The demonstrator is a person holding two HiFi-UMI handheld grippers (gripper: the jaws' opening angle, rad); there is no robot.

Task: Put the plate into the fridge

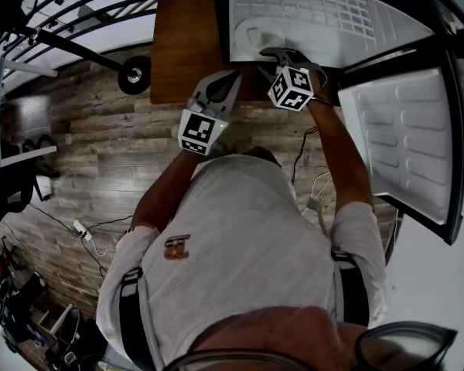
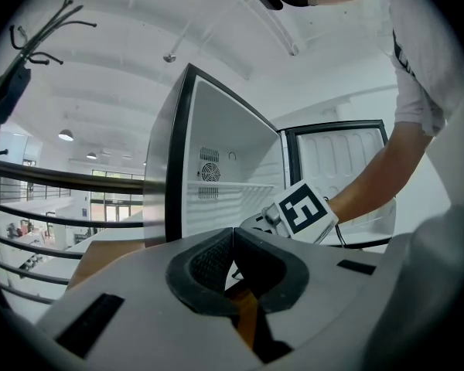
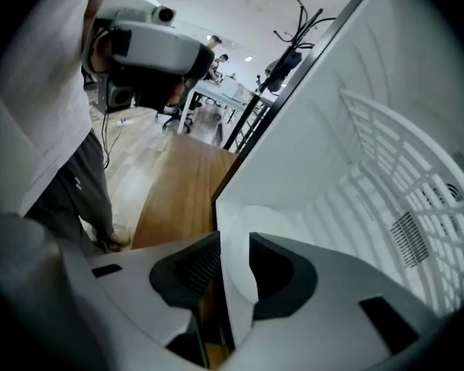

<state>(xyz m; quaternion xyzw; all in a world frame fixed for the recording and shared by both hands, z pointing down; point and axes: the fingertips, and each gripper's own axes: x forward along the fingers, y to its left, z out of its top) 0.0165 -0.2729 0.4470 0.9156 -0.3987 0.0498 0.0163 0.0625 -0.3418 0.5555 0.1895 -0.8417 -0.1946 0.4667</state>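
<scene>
Wooden counter (image 1: 185, 37) runs along the 11 o'clock side of the head view, with the open fridge (image 1: 317, 6) at 12 o'clock and its door (image 1: 406, 130) swung out towards 3 o'clock. The plate (image 1: 255, 35) is white and lies inside the fridge, in the near corner next to the counter.

The right hand-held gripper (image 1: 277, 54) reaches to the fridge opening at 12 o'clock from the person's chest. Its jaws stand a little apart. In the right gripper view the plate's rim (image 3: 251, 222) shows through the gap (contact with either pad cannot be confirmed).

The left hand-held gripper (image 1: 230, 77) is at 11 o'clock, over the counter's near edge and just beside the right one. Its jaws meet at the tips with nothing between them.

Plank floor (image 1: 85, 145) fills the 9 o'clock side.
</scene>
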